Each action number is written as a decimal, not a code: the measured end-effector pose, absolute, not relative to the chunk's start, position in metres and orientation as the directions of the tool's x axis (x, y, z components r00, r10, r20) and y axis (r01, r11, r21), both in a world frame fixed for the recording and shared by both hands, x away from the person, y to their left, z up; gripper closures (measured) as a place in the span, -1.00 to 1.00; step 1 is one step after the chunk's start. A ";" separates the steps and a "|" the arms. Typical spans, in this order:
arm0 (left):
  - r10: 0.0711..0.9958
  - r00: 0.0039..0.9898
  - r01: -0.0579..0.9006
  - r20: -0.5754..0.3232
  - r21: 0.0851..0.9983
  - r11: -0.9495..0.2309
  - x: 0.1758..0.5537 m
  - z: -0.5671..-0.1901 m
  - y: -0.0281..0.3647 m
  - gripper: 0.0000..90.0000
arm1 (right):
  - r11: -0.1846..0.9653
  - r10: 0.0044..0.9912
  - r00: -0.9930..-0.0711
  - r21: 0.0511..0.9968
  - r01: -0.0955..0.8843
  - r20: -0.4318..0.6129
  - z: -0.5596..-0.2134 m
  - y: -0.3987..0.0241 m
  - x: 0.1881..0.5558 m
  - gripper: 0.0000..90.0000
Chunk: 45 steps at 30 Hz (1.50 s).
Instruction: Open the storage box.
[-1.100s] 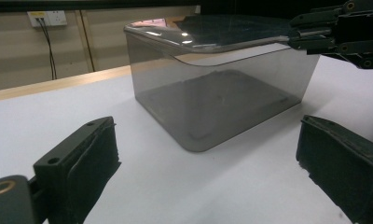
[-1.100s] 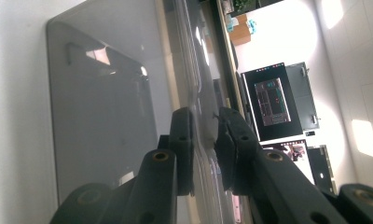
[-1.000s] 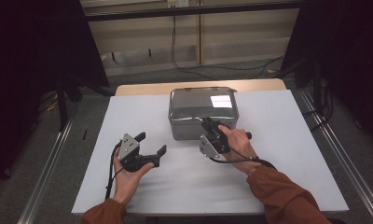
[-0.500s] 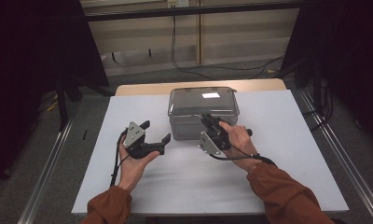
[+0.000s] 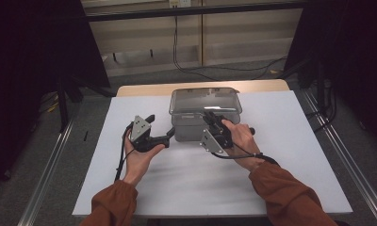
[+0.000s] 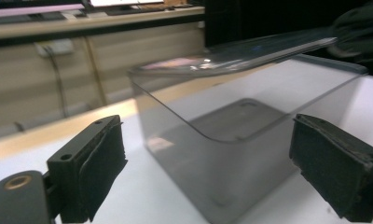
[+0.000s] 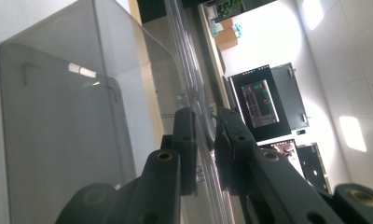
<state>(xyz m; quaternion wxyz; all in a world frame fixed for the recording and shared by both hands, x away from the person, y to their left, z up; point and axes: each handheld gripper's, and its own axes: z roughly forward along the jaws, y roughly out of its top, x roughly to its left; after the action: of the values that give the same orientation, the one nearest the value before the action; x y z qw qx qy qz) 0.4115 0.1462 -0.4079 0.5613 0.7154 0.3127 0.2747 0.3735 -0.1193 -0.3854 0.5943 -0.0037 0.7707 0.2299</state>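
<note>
Smoky grey see-through box (image 5: 196, 123), white table sheet (image 5: 290, 141), rust-brown sleeves (image 5: 290, 197), black claws (image 5: 160, 129).

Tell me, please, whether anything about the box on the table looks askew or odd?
Yes: the lid sits tilted, raised off the box at one end instead of lying flat. The right gripper is shut on the lid's edge there. The left gripper is open beside the box. Nothing looks spilled or damaged.

Both forearms wear rust-orange sleeves (image 5: 290, 195). Each black gripper, left gripper (image 5: 159, 128) and right gripper (image 5: 208, 116), carries a grey three-cornered plate with screws and trails a black cable (image 5: 121, 157).
</note>
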 end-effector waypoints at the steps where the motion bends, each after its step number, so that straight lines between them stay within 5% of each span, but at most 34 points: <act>1: 0.757 0.654 0.147 0.019 0.978 -0.151 0.416 -0.407 0.145 -0.77 | 0.894 0.271 -0.293 0.353 -0.278 -0.917 -0.385 -0.119 0.374 0.74; 21: 0.757 0.650 0.081 0.062 0.985 -0.150 0.445 -0.397 0.127 -0.62 | 0.881 0.304 -0.274 0.379 -0.284 -0.912 -0.379 -0.121 0.377 0.74; 31: 0.721 0.678 0.044 0.140 0.972 -0.229 0.446 -0.404 0.122 -0.27 | 0.879 0.303 -0.289 0.383 -0.283 -0.908 -0.390 -0.120 0.373 0.72; 45: 0.712 0.680 0.006 0.172 0.971 -0.240 0.447 -0.405 0.119 -0.04 | 0.859 0.346 -0.313 0.433 -0.275 -0.885 -0.389 -0.123 0.374 0.67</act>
<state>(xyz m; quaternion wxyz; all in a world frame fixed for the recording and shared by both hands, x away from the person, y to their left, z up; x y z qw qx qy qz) 0.4465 0.1187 -0.4052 0.5641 0.7225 0.2484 0.3133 0.3743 -0.1228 -0.3885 0.5857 0.0230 0.7656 0.2650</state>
